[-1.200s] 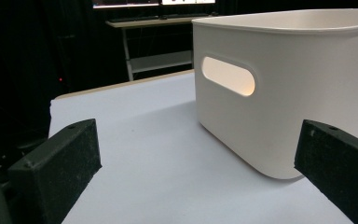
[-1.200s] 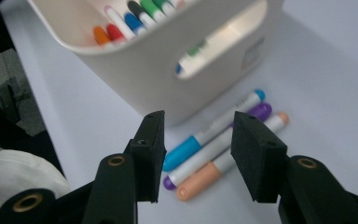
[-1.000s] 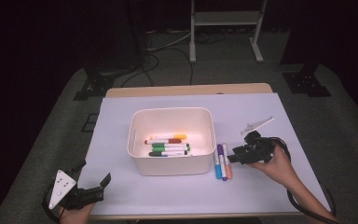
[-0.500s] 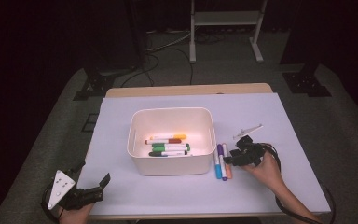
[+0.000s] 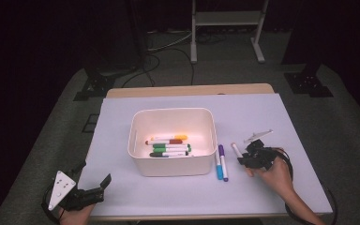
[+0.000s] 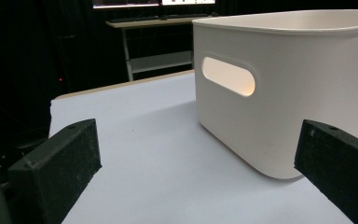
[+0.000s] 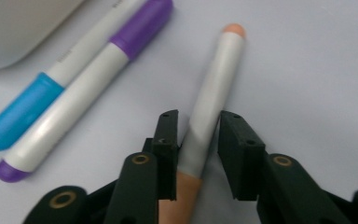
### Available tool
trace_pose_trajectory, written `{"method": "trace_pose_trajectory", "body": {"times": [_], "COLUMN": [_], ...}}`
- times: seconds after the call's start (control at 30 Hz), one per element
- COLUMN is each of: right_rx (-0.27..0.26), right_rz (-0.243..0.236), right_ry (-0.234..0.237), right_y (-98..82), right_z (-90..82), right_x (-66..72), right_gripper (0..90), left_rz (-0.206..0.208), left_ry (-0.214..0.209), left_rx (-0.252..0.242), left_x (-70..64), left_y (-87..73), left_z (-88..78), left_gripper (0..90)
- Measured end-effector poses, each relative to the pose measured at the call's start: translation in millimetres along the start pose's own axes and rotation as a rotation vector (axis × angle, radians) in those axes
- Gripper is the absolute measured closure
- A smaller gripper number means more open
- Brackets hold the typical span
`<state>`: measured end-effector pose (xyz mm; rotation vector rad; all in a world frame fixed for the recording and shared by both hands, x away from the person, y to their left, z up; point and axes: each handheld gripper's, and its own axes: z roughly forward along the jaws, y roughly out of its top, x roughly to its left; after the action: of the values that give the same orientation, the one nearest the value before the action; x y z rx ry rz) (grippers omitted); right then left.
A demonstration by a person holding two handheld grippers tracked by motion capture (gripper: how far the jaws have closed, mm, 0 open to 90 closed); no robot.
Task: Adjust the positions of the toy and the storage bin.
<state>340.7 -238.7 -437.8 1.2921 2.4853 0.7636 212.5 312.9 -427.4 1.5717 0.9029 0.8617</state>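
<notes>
A peach-capped white marker (image 7: 214,84) lies on the pale table sheet (image 5: 281,122), right of the white bin (image 5: 172,111). My right gripper (image 7: 198,135) is low over it, one jaw on each side of its barrel. The jaws have just been closing, and a thin gap still shows on both sides. In the high view this marker (image 5: 236,150) lies just left of the right gripper (image 5: 243,158). My left gripper (image 5: 93,174) rests open at the table's front left corner, facing the bin (image 6: 284,93) with nothing between its jaws.
A blue-capped marker (image 7: 23,112) and a purple-capped marker (image 7: 88,88) lie side by side between the bin and the peach one. Several markers (image 5: 168,145) lie inside the bin. A metal stand (image 5: 225,18) is on the floor beyond the table.
My right gripper has sunk onto the table and its jaws have narrowed around the peach marker. The left gripper has stayed where it was.
</notes>
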Motion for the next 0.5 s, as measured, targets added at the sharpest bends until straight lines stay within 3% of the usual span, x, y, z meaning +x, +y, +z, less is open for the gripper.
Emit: {"method": "trace_pose_trajectory", "body": {"times": [0.23, 0.5], "right_rx": [-0.002, -0.018], "right_rz": [0.022, 0.062], "right_ry": [0.0, 0.074], "right_y": [-5.3, -9.5], "right_z": [-3.8, -16.3], "right_x": [-6.4, -14.1], "right_gripper": [75.8, 75.9], "left_rz": [0.001, 0.005], "left_ry": [0.001, -0.001], "left_rx": [0.001, 0.006], "left_x": [-0.1, -0.4], "left_y": [0.0, -0.3], "left_z": [0.0, 1.1], "left_gripper": [0.0, 0.0]}}
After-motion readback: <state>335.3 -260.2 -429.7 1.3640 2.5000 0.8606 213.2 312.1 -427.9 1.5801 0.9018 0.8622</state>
